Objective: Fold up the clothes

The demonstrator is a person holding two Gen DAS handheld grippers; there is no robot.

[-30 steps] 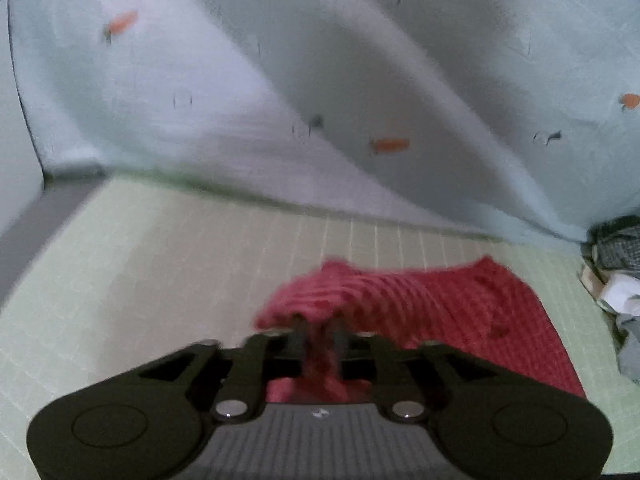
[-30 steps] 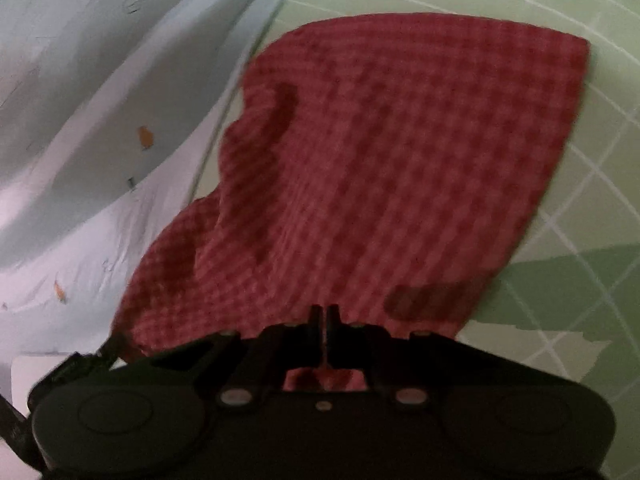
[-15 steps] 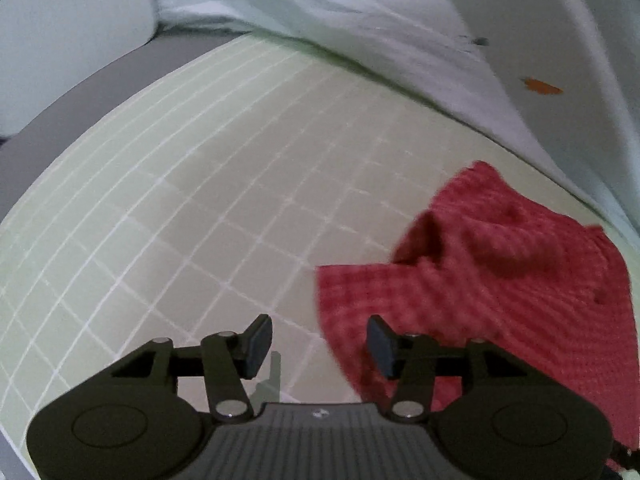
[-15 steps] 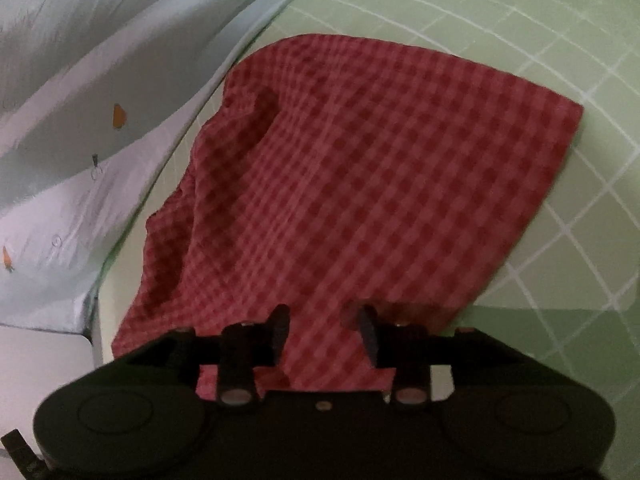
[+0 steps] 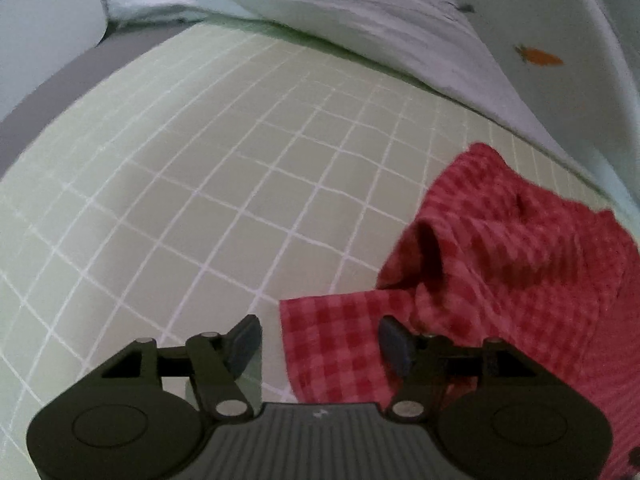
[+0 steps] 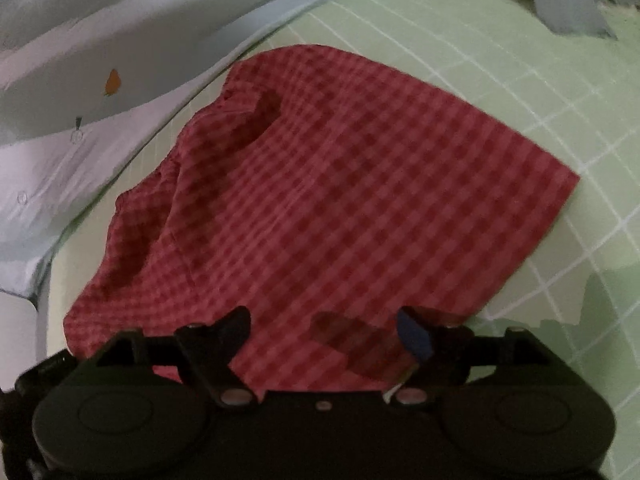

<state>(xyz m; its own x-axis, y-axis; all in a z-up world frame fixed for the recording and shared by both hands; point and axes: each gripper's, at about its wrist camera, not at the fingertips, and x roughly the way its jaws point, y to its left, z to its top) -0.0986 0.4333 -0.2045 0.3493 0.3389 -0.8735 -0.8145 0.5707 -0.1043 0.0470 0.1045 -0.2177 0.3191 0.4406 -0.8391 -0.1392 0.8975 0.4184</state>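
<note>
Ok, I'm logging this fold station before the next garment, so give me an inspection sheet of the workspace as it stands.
Surface: pale green grid mat, flat.
Job's things: red checked cloth lying on the mat, rumpled along one edge.
Clutter: grey garments heaped at the far mat edge.
Grippers: left gripper open, over the cloth's corner; right gripper open, over the cloth's near edge.
Cables: nothing seen.
Surroundings: light blue printed sheet draped beside the mat.

A pale green gridded mat (image 5: 224, 184) meets a carrot-printed light-blue sheet (image 5: 400, 12) behind.
</note>
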